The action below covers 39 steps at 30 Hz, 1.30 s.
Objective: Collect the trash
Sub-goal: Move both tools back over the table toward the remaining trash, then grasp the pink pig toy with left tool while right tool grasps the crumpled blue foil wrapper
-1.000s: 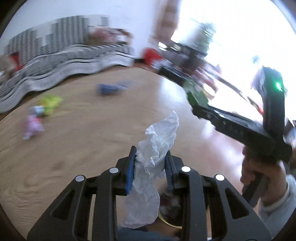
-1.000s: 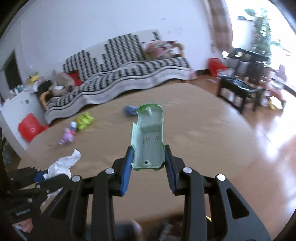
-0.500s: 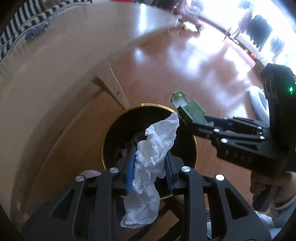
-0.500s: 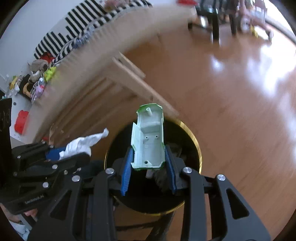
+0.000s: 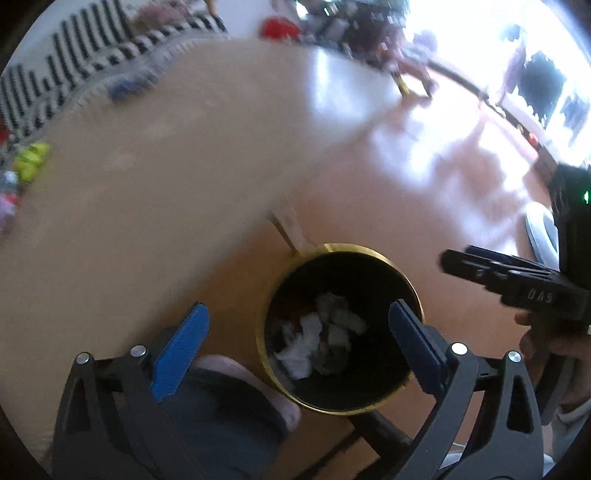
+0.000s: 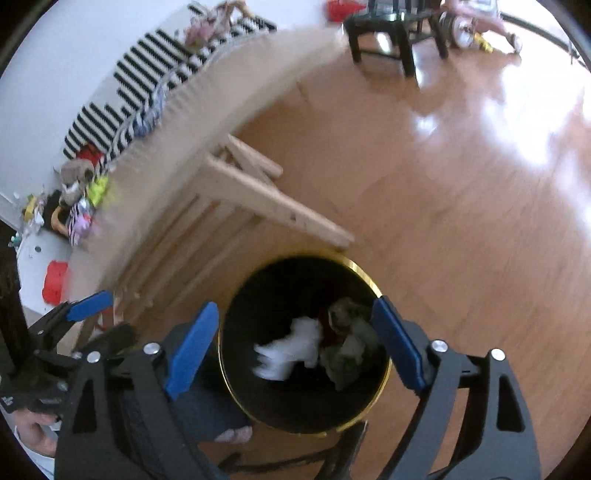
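A black trash bin with a gold rim (image 5: 416,300) (image 6: 369,277) stands on the floor below both grippers. White crumpled tissue (image 5: 301,349) (image 6: 291,350) and grey-green scraps (image 6: 347,347) lie inside it. My left gripper (image 5: 295,354) is open and empty above the bin; it also shows at the left of the right wrist view (image 6: 92,321). My right gripper (image 6: 295,350) is open and empty above the bin; it shows at the right of the left wrist view (image 5: 480,266).
A round wooden table (image 5: 147,166) with small toys (image 5: 29,162) on it reaches over the bin; its legs (image 6: 266,199) stand just behind the bin. A striped sofa (image 6: 147,85) is beyond. A dark stool (image 6: 391,29) stands on the shiny wooden floor (image 6: 461,184).
Both grippers have opened. The white tissue left my left gripper and the green plastic piece left my right gripper; the tissue now lies in the bin.
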### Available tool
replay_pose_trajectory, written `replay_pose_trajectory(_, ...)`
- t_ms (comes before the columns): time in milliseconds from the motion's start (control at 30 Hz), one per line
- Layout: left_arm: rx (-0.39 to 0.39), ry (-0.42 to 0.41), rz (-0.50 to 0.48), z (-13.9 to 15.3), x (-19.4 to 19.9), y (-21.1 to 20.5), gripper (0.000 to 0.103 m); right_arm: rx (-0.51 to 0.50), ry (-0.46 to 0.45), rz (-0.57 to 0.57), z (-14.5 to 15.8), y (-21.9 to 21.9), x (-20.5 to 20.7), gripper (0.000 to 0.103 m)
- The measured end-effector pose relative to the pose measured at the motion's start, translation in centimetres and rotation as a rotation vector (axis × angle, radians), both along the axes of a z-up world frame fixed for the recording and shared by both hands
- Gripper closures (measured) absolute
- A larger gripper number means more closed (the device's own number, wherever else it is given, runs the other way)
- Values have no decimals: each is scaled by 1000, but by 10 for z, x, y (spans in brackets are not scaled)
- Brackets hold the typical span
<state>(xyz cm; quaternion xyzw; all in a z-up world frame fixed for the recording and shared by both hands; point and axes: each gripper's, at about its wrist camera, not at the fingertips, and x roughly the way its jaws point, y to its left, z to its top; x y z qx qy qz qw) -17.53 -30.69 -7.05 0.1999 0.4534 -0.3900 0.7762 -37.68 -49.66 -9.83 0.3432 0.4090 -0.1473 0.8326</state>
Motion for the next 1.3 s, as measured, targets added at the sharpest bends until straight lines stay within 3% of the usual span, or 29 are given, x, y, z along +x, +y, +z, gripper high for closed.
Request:
replay_pose_trajectory(100,-50,-93,92,34,19,31,7,-66,-34,1,23,1,11,13)
replay_pose_trajectory(200,-56,-173,236,56,53,82,7,-176,-54,78,47,22,46,7)
replay_pose_trajectory(300,-85,-154,397,61,95,134,7,-267,-54,162,62,48,87,7)
replay_pose_trajectory(500,-31,-186,611,57,164,195,7,-366,-55,266,76,71,171,7)
replay_pose_trajectory(800,9,-77,740,22,275,220,7,-431,68,391,59,60,303,7)
replay_pose_trajectory(933,41,-98,742,10,301,212,7,-460,112,441,44,60,349,6)
replay_pose_trajectory(1100,39,-69,774,0,341,210,7,-460,100,502,42,56,401,5)
replay_pose_trajectory(1200,65,-89,770,-1,354,208,7,-464,88,544,42,54,434,5)
replay_pose_trajectory(1300,51,-74,784,-4,360,214,6,-486,134,582,46,47,467,6)
